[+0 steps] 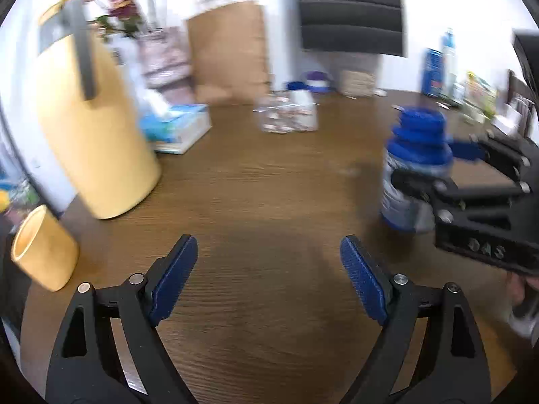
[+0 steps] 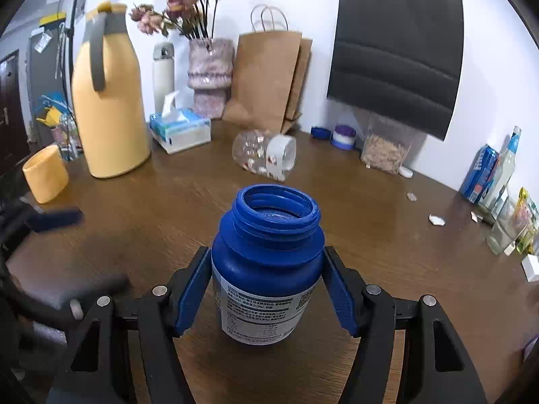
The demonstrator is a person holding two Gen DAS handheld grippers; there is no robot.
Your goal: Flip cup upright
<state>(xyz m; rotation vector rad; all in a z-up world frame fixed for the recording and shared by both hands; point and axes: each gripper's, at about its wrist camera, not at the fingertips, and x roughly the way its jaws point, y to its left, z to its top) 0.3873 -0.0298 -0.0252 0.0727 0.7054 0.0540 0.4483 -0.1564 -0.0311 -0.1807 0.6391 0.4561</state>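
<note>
Standing at the far left near the tabletop's rim, the small yellow cup is upright with its mouth up, just beside the tall yellow thermos. Right of these sit a tissue box, a pink vase of dried flowers and brown paper bags along the wall. A clear jar lies on its side mid-table. Bare wood stretches between the thermos and the blue bottle, and more lies open toward the right edge, where cartons and bottles crowd the rim.

The left tool hangs over bare wood with its 2 blue pads spread wide, touching nothing. The right tool brackets the blue bottle, an uncapped white-labelled container standing upright on the tabletop. Its pads lie along the bottle's 2 sides; whether they press or sit just clear, I cannot tell.
</note>
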